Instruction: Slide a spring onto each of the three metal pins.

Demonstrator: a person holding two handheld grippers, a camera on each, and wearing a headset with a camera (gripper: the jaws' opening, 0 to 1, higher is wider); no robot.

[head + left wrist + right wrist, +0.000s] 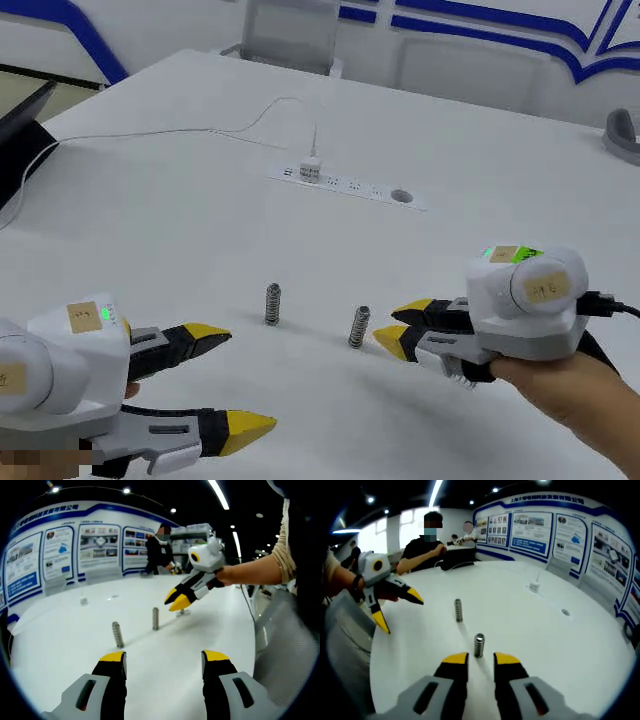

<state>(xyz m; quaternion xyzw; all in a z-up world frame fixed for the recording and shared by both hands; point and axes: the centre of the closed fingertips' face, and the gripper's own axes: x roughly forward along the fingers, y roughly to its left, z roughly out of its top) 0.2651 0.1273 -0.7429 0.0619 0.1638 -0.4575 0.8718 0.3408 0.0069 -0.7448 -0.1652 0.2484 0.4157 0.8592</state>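
Two metal springs stand upright on the white table (200,230), one at the left (272,303) and one to its right (359,326). My right gripper (398,323) lies just right of the right-hand spring, its yellow tips a little apart and nothing between them. In the right gripper view that spring (479,645) stands directly ahead of the gripper (481,658), with the other spring (458,610) farther off. My left gripper (238,380) is wide open at the near left and holds nothing. Both springs (117,634) (155,618) appear ahead of the left gripper (164,656).
A power strip (350,186) with a white charger (310,168) and its cable lies across the table's far half. A dark screen (20,130) sits at the left edge and a chair (290,30) beyond the far edge. A seated person (427,547) is past the table.
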